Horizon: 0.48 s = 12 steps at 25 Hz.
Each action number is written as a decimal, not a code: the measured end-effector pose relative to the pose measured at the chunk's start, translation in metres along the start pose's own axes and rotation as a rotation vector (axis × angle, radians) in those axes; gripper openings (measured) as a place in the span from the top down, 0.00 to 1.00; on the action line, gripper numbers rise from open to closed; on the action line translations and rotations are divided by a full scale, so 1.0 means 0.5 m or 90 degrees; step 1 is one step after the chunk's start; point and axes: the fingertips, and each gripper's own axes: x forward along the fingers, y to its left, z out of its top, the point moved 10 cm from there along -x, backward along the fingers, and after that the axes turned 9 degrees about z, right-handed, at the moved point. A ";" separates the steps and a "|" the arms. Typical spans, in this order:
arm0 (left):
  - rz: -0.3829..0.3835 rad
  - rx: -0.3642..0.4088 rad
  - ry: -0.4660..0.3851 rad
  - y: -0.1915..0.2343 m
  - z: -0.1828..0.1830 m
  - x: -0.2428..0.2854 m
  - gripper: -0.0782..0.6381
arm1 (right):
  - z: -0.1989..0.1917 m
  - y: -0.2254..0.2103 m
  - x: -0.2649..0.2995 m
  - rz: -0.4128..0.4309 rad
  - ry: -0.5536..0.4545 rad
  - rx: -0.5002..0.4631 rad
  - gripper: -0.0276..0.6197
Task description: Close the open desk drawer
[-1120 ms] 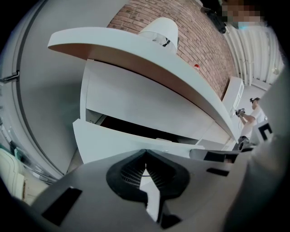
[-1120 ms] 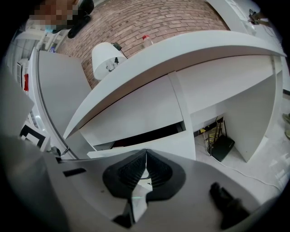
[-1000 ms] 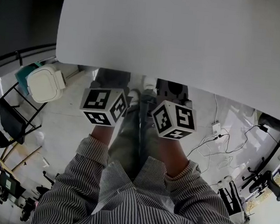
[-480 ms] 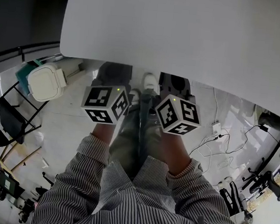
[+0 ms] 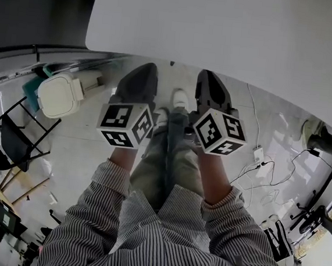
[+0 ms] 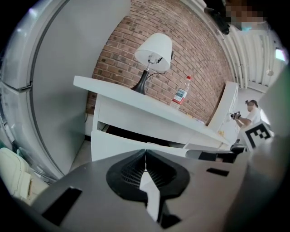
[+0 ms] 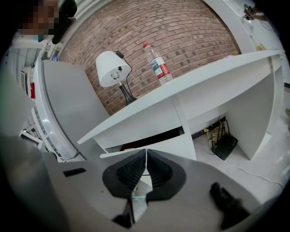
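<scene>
White flat-fronted drawer (image 6: 115, 144) stands pulled out under the white counter (image 6: 149, 108), ahead of both tools. Grey left tool (image 6: 145, 159) and right tool (image 7: 146, 171) are held side by side on extended striped-sleeved forearms (image 5: 114, 174), jaws together, empty.

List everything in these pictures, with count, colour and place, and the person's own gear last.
Flat white desk: one, white, against the brick wall.
Open desk drawer: one, white front, pulled out under the desktop at the lamp's end.
Table lamp with a cone shade: one, white shade and dark stem, on the desktop.
Clear plastic bottle: one, red cap, on the desktop beside the lamp.
Flat black box: one, black, on the floor under the desk.
Lidded bin: one, white lid, on the floor at the person's left.
Power strip: one, white, on the floor at the right, with cables.
Left gripper: grey, jaws together, empty.
Right gripper: grey, jaws together, empty.
Striped sleeves: two, behind the grippers.
</scene>
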 end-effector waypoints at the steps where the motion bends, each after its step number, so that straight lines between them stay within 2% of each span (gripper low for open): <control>1: -0.005 0.001 -0.004 -0.003 -0.001 -0.011 0.87 | -0.003 0.008 -0.008 0.010 -0.001 -0.003 0.93; 12: -0.060 0.022 -0.053 -0.046 0.019 -0.165 0.87 | 0.018 0.130 -0.125 0.085 -0.025 -0.080 0.93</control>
